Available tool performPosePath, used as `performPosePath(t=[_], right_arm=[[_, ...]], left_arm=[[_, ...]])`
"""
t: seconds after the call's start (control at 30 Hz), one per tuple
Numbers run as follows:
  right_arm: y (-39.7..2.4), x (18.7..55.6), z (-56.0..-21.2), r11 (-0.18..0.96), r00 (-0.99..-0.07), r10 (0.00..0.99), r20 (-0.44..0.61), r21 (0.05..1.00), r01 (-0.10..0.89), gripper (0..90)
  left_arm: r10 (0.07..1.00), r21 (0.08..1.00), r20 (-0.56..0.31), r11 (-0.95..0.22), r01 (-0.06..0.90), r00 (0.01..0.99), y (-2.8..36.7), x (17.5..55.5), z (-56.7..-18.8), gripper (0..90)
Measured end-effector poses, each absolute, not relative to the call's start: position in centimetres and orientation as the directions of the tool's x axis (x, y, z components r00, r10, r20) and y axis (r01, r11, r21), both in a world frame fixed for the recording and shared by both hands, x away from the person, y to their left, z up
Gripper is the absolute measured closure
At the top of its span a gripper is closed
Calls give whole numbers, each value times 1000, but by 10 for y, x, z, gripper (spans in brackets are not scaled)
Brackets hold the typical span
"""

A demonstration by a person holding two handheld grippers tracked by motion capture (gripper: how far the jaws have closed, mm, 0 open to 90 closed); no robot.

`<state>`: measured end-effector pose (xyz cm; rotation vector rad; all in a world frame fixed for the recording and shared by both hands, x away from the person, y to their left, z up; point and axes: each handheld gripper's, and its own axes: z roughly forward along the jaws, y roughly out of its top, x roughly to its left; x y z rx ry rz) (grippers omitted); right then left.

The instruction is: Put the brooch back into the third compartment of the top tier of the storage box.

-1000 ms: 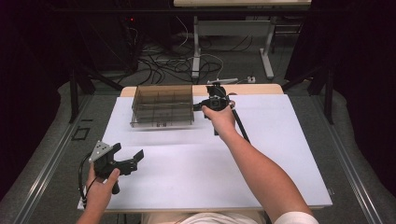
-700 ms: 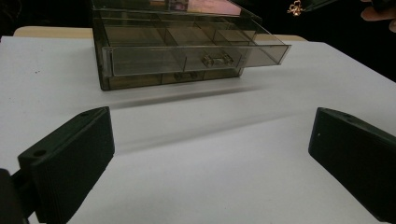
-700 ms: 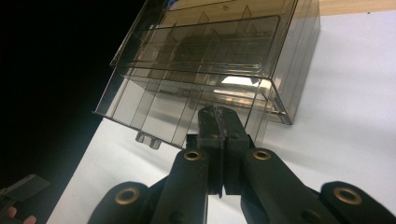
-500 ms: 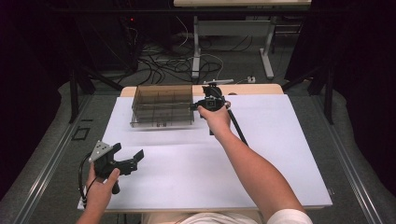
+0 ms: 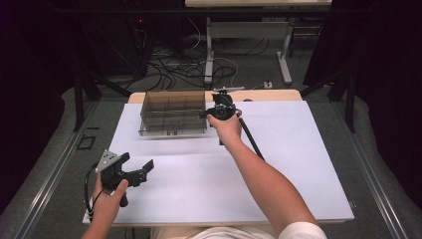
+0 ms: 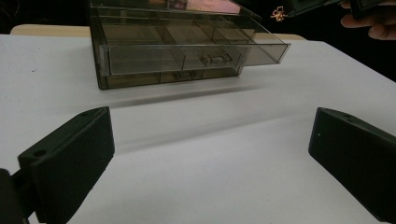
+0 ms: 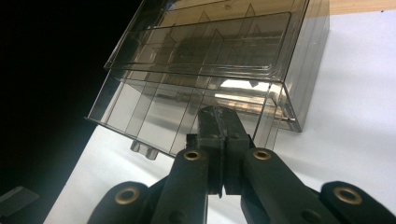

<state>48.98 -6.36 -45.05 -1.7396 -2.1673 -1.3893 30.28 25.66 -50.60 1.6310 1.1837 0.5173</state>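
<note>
From the high view, a clear brown plastic drawer box [image 5: 173,113] sits at the far side of the white table [image 5: 298,164], a little left of the middle. The right arm [image 5: 263,181] stretches long and straight across the table from the bottom. The right hand [image 5: 226,127] holds the right gripper [image 5: 221,107] just beside the right end of the box, and a black cable [image 5: 250,139] trails back along the arm. Near the front left corner, the left hand [image 5: 110,196] holds the left gripper [image 5: 137,169] just above the table, well apart from the box. It points to the right, with the grey three-cornered plate on top, and its jaws stand wide apart. From the left gripper view, the two black jaws sit far apart at the left and right sides with bare white table between them, so this gripper holds nothing. Farther off is the drawer box [image 6: 173,51], and its top drawer [image 6: 196,49] is pulled out toward the camera. At the top right, the other gripper's jaws hold a small gold trinket [image 6: 279,13] above the pulled-out drawer, with fingers [image 6: 371,25] of that hand beside it. From the right gripper view, the jaws are pressed tight together and point down at the open drawer [image 7: 187,116], over one of its little sections. The trinket cannot be made out here.
</note>
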Motion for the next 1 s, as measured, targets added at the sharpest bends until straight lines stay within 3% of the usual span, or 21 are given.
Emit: performPosePath(t=[1.0], right_arm=[[-42,491,-469,34,-412,788,458,635,772,898]], left_arm=[[880,895,-201,-14,445,431,257,304,-507,3]])
